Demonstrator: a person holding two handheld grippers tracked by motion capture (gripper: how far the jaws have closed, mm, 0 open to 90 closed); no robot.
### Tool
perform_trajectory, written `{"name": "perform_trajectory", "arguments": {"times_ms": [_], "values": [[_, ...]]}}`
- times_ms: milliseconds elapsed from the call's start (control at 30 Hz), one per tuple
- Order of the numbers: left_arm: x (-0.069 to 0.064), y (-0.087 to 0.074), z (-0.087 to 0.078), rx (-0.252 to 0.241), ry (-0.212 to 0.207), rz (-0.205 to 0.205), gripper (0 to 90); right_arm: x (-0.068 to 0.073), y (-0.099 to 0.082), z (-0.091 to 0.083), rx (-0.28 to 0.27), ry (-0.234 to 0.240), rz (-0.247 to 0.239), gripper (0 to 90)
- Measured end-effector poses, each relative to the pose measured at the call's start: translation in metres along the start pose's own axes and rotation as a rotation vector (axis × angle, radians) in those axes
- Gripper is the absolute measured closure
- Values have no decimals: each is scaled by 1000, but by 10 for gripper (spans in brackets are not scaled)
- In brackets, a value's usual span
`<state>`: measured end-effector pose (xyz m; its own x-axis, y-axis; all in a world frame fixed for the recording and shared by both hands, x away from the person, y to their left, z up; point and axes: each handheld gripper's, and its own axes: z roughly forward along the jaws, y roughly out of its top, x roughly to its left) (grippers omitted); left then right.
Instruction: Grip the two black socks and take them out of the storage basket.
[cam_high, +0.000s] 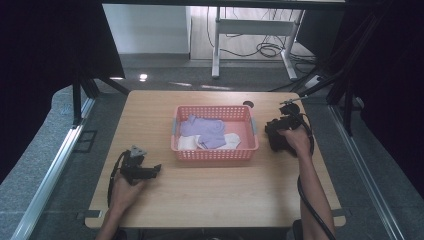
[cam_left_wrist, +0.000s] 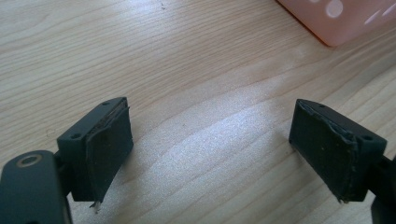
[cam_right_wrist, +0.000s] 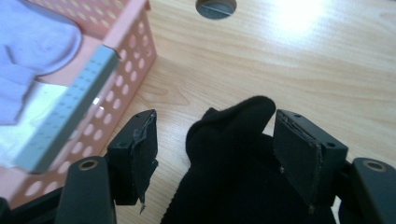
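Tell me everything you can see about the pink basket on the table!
The pink basket is a rectangular plastic tray with low walls full of small round holes and a grey handle strip on its short side. It sits flat near the middle of the wooden table. Inside lie a lilac cloth and a white cloth, the lilac one partly on top. Neither hand-held gripper touches it; a black cloth lies on the table beside it.
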<state>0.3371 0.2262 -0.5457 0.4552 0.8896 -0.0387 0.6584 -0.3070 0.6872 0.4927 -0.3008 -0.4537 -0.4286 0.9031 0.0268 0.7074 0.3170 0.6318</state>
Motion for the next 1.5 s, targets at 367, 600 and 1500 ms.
{"name": "perform_trajectory", "arguments": {"times_ms": [367, 600, 1500], "values": [[0, 0, 0, -1, 1, 2, 131, 14, 2, -26, -29, 22, -52, 278], [0, 0, 0, 1, 3, 4, 131, 23, -5, -42, -42, 29, -68, 198], [0, 0, 0, 1, 3, 4, 132, 60, -68, -51, -28, 96, -127, 140]]}}
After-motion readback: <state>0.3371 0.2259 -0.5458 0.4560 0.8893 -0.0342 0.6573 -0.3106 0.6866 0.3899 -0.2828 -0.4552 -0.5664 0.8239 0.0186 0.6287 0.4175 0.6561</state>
